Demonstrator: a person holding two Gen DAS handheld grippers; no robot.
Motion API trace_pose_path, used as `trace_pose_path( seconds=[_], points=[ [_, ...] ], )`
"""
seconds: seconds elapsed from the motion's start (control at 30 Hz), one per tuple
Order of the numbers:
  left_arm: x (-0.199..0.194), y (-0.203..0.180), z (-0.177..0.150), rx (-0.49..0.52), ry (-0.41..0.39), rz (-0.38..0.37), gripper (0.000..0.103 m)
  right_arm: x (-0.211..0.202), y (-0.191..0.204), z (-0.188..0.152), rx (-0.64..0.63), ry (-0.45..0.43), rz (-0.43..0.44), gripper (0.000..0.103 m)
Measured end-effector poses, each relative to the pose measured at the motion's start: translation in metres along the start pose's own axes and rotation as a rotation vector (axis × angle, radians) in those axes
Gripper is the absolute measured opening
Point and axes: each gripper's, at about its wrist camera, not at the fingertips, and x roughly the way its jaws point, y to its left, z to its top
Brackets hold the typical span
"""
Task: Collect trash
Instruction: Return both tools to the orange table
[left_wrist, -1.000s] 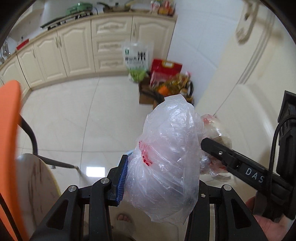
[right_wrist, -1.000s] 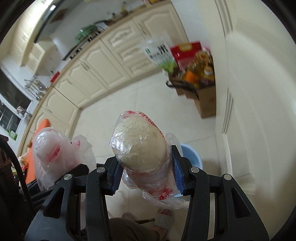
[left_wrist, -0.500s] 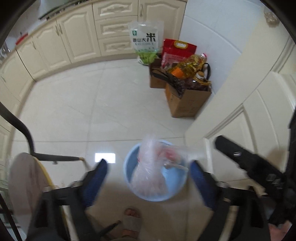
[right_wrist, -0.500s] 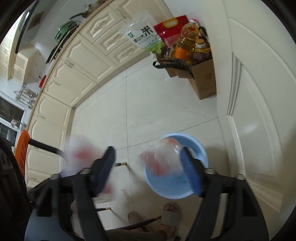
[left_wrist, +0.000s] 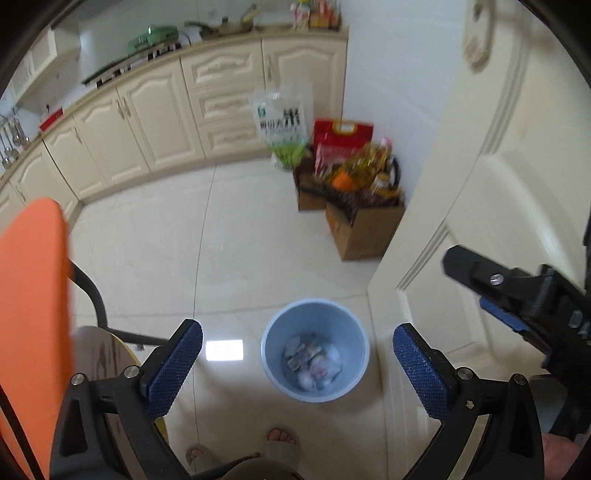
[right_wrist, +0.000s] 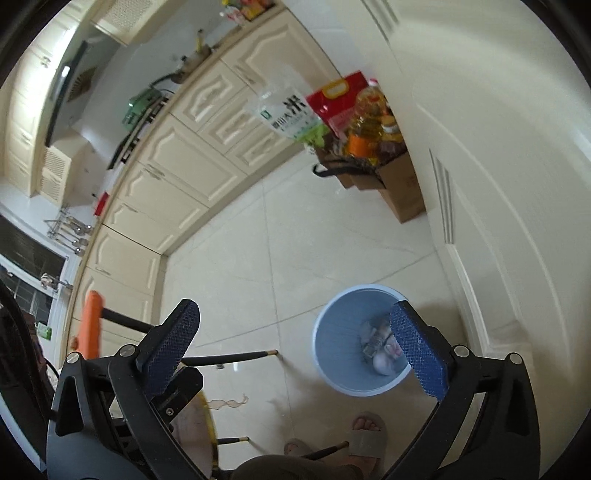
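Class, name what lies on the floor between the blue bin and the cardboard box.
Nothing: only bare tile between the blue bin and the cardboard box, seen in the left wrist view.

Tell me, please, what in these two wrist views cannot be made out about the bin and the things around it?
- Trash in the blue bin: left wrist view, blurred and small; no piece can be identified.
- Bin contents, right wrist view: partly hidden behind one finger of the right gripper.
- Rice bag: motion blur, print unreadable.
- Orange chair: cut off by the left edge.

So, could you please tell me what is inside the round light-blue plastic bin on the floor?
Inside the round light-blue plastic bin lies a heap of crumpled clear plastic bags and wrappers, some marked red. Whatever lies beneath the heap is covered.
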Motion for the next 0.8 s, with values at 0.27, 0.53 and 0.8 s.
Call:
trace_pose_path(
  seconds=[0.27,0.53,0.8],
  points=[
    [-0.13,0.041,-0.05,-0.068,-0.21,0.008,0.102,-0.085,0.078,-0.007,-0.126,-0.12,0.056,0.103],
    [-0.229,0.1,-0.136,-0.185,-0.351,0.098,0.102,-0.135,0.194,-0.049,-0.331,-0.157,0.14,0.103],
    [-0.294,0.141,-0.222,-0.295,-0.422,0.199,0.102,-0.144,0.293,-0.112,-0.497,-0.128,0.225,0.103]
  ],
)
